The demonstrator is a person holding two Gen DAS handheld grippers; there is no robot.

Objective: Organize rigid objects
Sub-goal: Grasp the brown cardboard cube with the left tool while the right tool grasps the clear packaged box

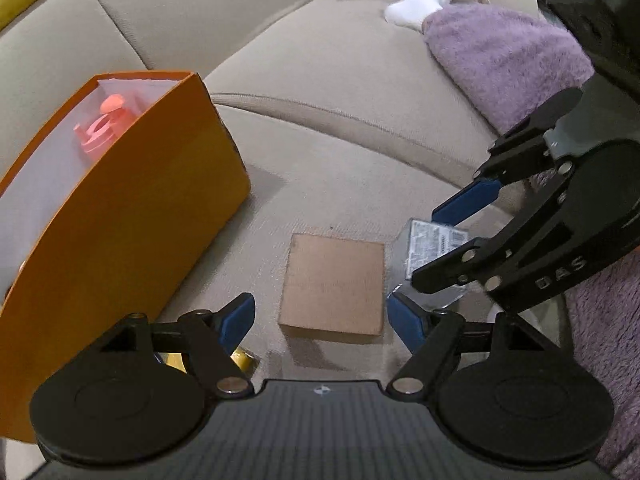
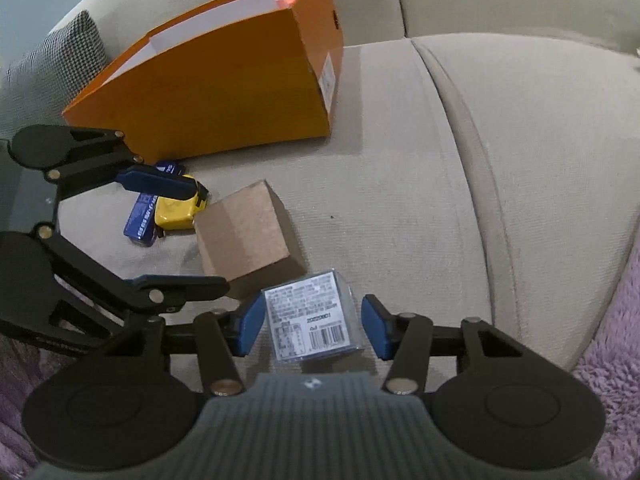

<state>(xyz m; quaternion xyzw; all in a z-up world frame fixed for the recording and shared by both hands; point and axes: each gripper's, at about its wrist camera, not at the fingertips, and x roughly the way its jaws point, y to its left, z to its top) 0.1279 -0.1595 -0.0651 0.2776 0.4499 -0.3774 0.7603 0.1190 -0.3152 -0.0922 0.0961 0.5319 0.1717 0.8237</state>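
Beige sofa cushion (image 2: 400, 160) is carrying every item, with the brown cardboard box (image 1: 333, 285) serving as the landmark at its centre. You are holding the left gripper (image 1: 320, 316) released, its blue fingers (image 1: 237, 317) spread to either side of the cardboard box without touching it. You are holding the right gripper (image 2: 314, 326) released as well, its jaws standing wide on either side of the clear plastic case (image 2: 312, 316), which is lying just to the right of the cardboard box with its printed label and barcode facing up. One finger is sitting very close to the case's left edge; contact cannot be determined.

To the left of the cardboard box, the open orange box (image 1: 132, 216) is standing on the cushion, and a pink plastic piece (image 1: 106, 124) is lying inside it. Between the orange box and the cardboard box, a yellow item (image 2: 176, 210) and a dark blue packet (image 2: 143, 220) are lying side by side. Beyond the cardboard box on the right, a purple fleece blanket (image 1: 504, 60) is covering the cushion.
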